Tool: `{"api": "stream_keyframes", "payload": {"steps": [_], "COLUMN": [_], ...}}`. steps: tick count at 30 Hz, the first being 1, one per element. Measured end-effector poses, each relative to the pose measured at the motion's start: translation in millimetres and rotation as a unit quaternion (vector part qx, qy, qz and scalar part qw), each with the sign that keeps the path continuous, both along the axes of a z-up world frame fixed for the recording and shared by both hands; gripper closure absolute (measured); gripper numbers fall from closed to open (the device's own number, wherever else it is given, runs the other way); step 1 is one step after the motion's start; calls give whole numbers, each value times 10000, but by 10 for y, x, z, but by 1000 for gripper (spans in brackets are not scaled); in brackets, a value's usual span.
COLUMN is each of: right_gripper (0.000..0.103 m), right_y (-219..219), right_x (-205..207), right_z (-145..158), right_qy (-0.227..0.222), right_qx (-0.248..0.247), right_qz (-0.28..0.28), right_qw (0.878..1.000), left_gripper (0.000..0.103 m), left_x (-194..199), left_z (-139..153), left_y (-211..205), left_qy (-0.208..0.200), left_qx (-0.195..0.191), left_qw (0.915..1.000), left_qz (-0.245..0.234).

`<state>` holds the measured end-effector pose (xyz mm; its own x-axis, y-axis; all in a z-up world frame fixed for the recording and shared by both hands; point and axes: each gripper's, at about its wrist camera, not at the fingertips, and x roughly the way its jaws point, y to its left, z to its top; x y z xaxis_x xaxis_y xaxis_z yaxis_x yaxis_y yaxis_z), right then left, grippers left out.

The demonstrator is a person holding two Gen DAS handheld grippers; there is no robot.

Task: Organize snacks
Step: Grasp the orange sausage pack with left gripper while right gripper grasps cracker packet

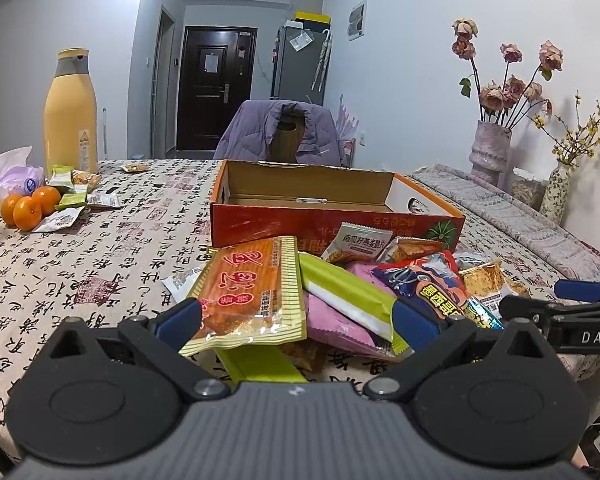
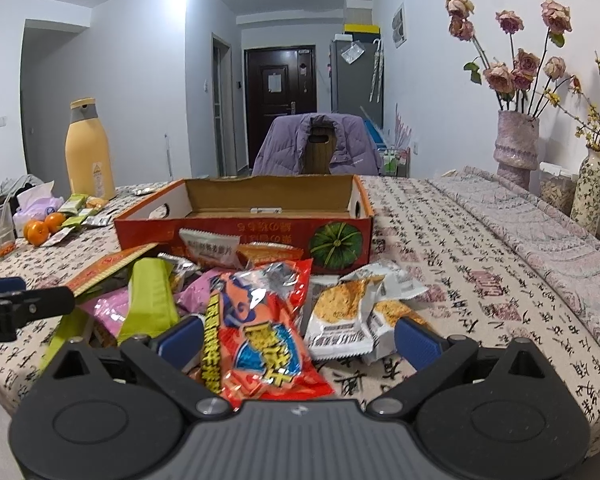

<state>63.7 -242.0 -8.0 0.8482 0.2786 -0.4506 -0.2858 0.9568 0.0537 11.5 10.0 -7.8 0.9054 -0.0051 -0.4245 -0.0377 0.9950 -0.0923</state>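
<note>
Both hand-held grippers wide open over a heap of snack packets.

Left hand-held gripper (image 1: 296,318) straddling orange-and-gold foil packet (image 1: 247,294), gripping nothing; right hand-held gripper (image 2: 299,338) gaping around red-and-blue foil packet (image 2: 262,330). Beyond, open orange cardboard box (image 1: 300,216) on calligraphy-print tabletop (image 1: 100,256).

My left gripper (image 1: 296,318) has a ribbed grey housing flanked by two black rounded plates, each with a raised disc and a triangular cut-out. Silver screws pin the black linkage arms. My fingers (image 1: 178,318) carry blue pads. My right gripper (image 2: 298,338) is built the same; seen from the left it shows white letters "DAS".
</note>
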Motion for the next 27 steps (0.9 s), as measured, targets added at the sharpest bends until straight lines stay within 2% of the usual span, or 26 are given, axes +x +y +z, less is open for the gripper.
{"api": "stream_keyframes", "payload": {"steps": [5,7,10,16,21,23,25,27], "right_gripper": [17,29,40,48,51,56,73,74], "right_y": [-59,-78,-93,-101,-69,-45,-9,24], "right_x": [134,219,370,663,795,806,818,809], "right_z": [13,7,-31,-137,-222,-231,-255,-277], "right_qy": [-142,-124,20,277,322,266,269,219], "right_qx": [-112,-167,-225,-322,-444,-512,-606,-722], "right_qz": [-98,-70,-2,73,107,190,310,394], "right_qw": [9998,9998,9997,9991,9984,9982,9973,9964], "left_gripper": [0,0,0,0,0,0,0,0], "left_x": [43,71,92,142,188,212,237,253], "left_z": [12,19,23,11,0,-3,-11,-18], "left_y": [-3,-7,-15,-26,-9,-3,5,6], "left_qy": [-12,-6,-11,34,76,90,113,130], "left_qx": [21,22,35,70,63,71,63,59], "left_qw": [10000,10000,10000,10000,9999,9999,9999,9998], "left_qz": [30,38,36,41,72,88,98,108]}}
